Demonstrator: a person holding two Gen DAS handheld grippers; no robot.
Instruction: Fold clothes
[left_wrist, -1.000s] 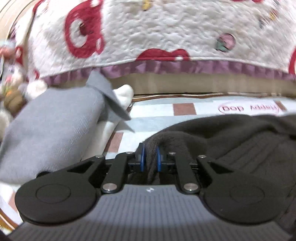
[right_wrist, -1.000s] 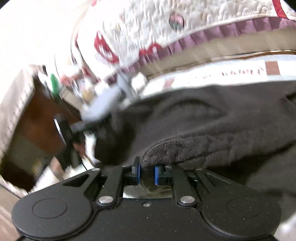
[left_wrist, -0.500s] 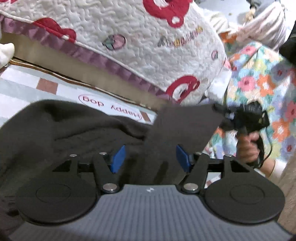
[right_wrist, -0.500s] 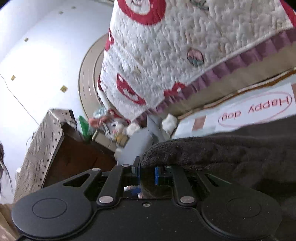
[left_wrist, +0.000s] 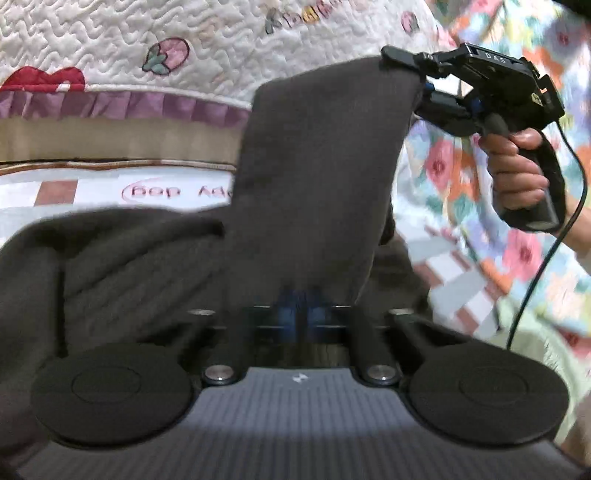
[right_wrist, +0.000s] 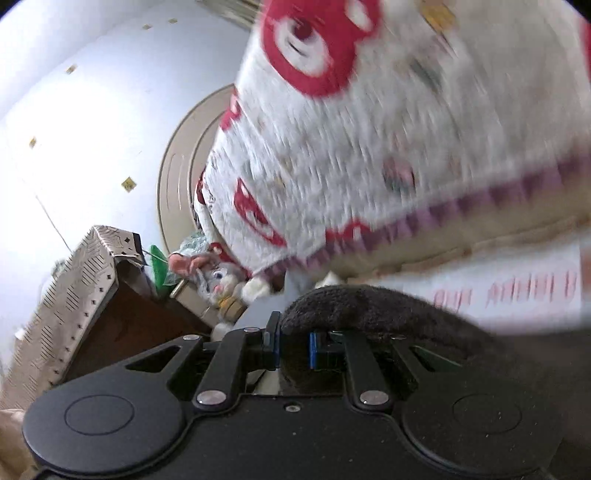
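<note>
A dark brown fleece garment (left_wrist: 314, 177) lies bunched on a white mat (left_wrist: 74, 192), with one stretch lifted as a taut band. My left gripper (left_wrist: 301, 308) is shut on the near end of that band. My right gripper (left_wrist: 421, 83), seen in the left wrist view at upper right, is shut on the far top corner and holds it high. In the right wrist view the right gripper (right_wrist: 293, 349) pinches a thick fold of the garment (right_wrist: 369, 306) between its blue pads.
A quilted white bedspread with red mushroom shapes (left_wrist: 184, 44) hangs behind the mat. A floral cloth (left_wrist: 461, 177) is at the right. In the right wrist view a brown cabinet (right_wrist: 122, 325) and plush toys (right_wrist: 221, 284) stand at the left.
My left gripper, open half a second ago, has shut on the garment's edge. My right gripper has lifted its corner higher and swung the band upright.
</note>
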